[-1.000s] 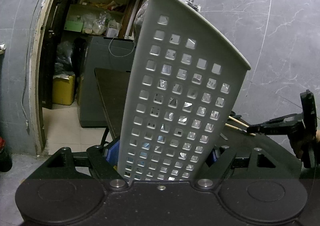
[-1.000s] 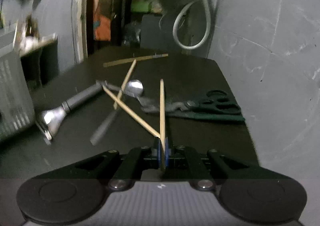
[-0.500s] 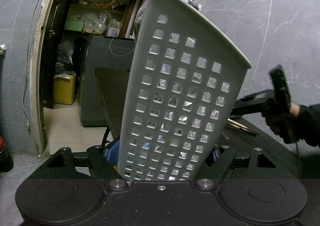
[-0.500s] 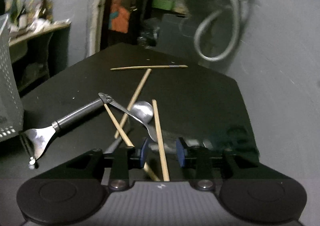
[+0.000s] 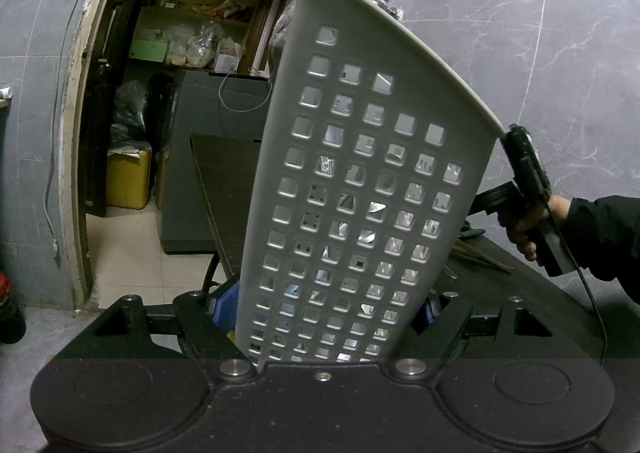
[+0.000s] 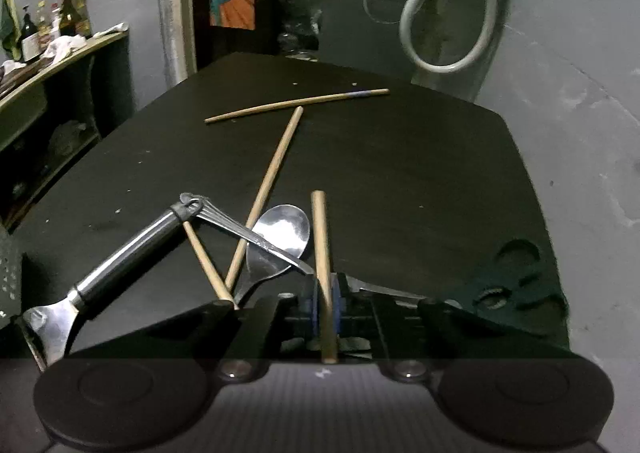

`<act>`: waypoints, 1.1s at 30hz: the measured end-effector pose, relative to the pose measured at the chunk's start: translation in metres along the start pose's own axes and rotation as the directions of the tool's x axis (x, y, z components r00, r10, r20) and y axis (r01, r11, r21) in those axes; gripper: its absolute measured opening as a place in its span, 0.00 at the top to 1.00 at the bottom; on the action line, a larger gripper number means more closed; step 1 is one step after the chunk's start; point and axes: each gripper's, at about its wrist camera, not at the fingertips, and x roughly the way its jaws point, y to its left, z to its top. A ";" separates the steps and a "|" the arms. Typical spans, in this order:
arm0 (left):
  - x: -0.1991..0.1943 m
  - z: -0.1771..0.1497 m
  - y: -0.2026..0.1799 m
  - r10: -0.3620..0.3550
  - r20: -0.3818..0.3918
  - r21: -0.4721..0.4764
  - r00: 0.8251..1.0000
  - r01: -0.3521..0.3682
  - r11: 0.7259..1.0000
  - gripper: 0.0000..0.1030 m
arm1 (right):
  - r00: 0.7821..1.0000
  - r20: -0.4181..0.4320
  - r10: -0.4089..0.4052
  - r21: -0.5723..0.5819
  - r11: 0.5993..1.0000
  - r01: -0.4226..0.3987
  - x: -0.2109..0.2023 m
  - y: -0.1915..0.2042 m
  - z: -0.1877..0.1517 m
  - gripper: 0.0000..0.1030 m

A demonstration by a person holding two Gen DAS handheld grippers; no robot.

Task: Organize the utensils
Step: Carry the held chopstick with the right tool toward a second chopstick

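A tall white perforated basket [image 5: 360,181] stands upright in my left gripper [image 5: 326,311], which is shut on its base. My right gripper [image 6: 325,301] is closing on a wooden chopstick [image 6: 321,237]; the blue pads press its sides, and it points away over the black table [image 6: 400,173]. Just left of it lie a steel spoon [image 6: 284,231], a steel-handled peeler [image 6: 120,269] and two crossed chopsticks [image 6: 272,181]. A fourth chopstick [image 6: 296,105] lies across the table farther back. In the left wrist view a hand [image 5: 520,229] holds the right gripper beside the basket's right edge.
Dark green scissors [image 6: 516,285] lie on the table right of my right gripper. The basket's corner [image 6: 8,273] shows at the far left. A grey hose [image 6: 452,13] hangs on the tiled wall behind the table. An open doorway with shelves [image 5: 192,33] is behind the basket.
My right gripper opened around the chopstick half a second ago, slid along it over the pile, and has closed on it again. The left gripper and basket have not moved.
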 end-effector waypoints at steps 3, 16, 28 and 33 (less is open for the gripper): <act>0.000 0.000 0.000 0.000 0.000 0.000 1.000 0.000 1.000 0.21 | 0.999 0.051 -0.014 -0.011 1.000 0.015 -0.012 0.002 -0.003 0.93; 0.001 -0.001 -0.001 0.004 0.001 -0.001 1.000 -0.004 1.000 0.21 | 0.993 0.035 0.112 -0.218 0.971 -0.102 -0.029 0.038 -0.012 0.92; 0.001 -0.001 -0.002 0.006 0.000 -0.001 1.000 -0.006 1.000 0.21 | 0.988 -0.051 0.146 -0.183 0.971 -0.153 -0.024 0.023 -0.016 0.83; 0.001 -0.001 -0.002 0.006 0.001 -0.001 1.000 -0.006 1.000 0.21 | 0.978 -0.064 0.198 -0.107 0.973 -0.204 -0.019 0.011 -0.014 0.87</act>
